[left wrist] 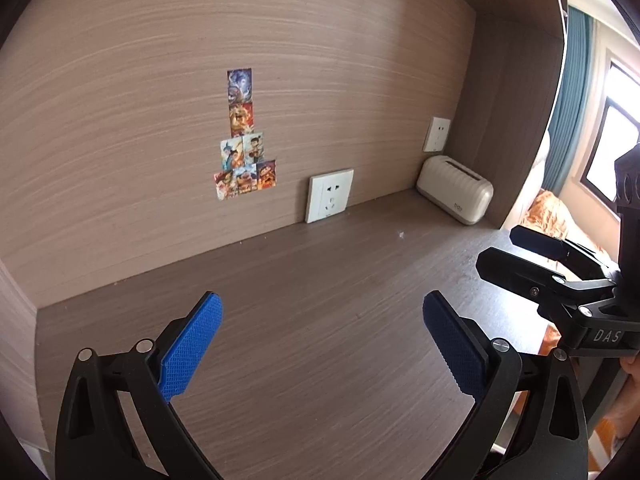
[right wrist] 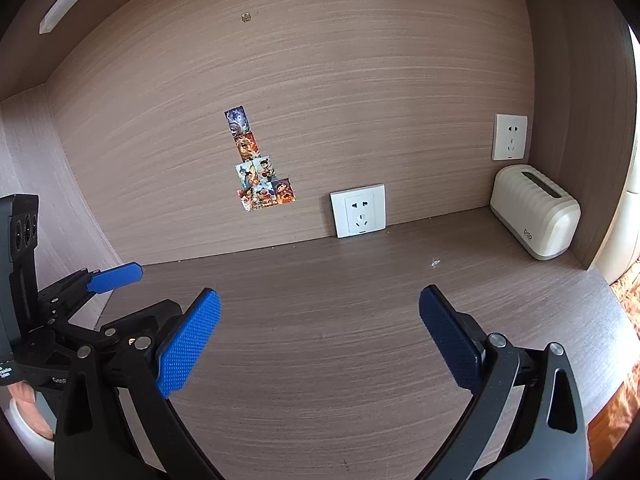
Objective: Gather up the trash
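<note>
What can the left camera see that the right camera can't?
Only the left wrist view shows the window with its teal curtain.

Only the right wrist view shows the person's hand behind the left gripper.

Both show the desk, the picture stickers on the back wall, two wall sockets, the cream box in the corner, and a tiny white scrap on the desk. Both grippers are open and hold nothing; the right gripper shows in the left wrist view.
</note>
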A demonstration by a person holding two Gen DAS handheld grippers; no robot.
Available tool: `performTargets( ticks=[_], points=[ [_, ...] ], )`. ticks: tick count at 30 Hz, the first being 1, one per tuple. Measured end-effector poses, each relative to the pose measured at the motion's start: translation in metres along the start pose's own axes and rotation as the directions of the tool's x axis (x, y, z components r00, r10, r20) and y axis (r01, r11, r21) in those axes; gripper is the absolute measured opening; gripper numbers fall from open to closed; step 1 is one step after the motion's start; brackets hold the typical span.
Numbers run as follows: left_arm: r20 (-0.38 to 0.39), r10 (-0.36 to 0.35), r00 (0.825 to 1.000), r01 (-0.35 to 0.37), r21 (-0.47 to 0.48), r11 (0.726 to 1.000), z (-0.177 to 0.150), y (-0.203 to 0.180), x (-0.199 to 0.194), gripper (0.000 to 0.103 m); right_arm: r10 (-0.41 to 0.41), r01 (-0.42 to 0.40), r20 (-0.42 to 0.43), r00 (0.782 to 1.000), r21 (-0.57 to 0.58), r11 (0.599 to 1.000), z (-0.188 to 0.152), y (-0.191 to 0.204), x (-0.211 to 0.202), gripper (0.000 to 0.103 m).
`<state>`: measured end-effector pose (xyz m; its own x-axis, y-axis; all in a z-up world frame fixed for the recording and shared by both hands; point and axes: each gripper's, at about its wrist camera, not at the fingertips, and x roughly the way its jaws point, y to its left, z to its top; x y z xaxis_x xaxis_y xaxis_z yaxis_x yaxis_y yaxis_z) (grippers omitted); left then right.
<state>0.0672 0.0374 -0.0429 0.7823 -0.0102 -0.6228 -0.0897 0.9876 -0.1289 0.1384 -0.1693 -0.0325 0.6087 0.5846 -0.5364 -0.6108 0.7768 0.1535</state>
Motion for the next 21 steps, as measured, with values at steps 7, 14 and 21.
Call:
performTargets(
  ticks=[7, 14, 21],
  points=[
    [0.007, 0.032, 0.999, -0.033, 0.043, 0.999, 0.0001, -0.0025, 0.0004, 0.098, -0.002, 0.002, -0.007, 1.0, 0.0, 1.0, -0.0012, -0.0006, 0.0031, 0.099],
    [0.006, 0.031, 0.999, -0.032, 0.061, 0.998, 0.0033, -0.003, 0.0013, 0.098, -0.001, 0.001, -0.002, 1.0, 0.008, 1.0, 0.0002, -0.003, 0.0042, 0.099],
    [0.023, 0.036, 0.999, -0.037, 0.065, 0.997, 0.006, -0.0033, 0.0009, 0.098, -0.003, 0.003, -0.008, 1.0, 0.013, 1.0, 0.0001, -0.0061, 0.0076, 0.099]
  ],
)
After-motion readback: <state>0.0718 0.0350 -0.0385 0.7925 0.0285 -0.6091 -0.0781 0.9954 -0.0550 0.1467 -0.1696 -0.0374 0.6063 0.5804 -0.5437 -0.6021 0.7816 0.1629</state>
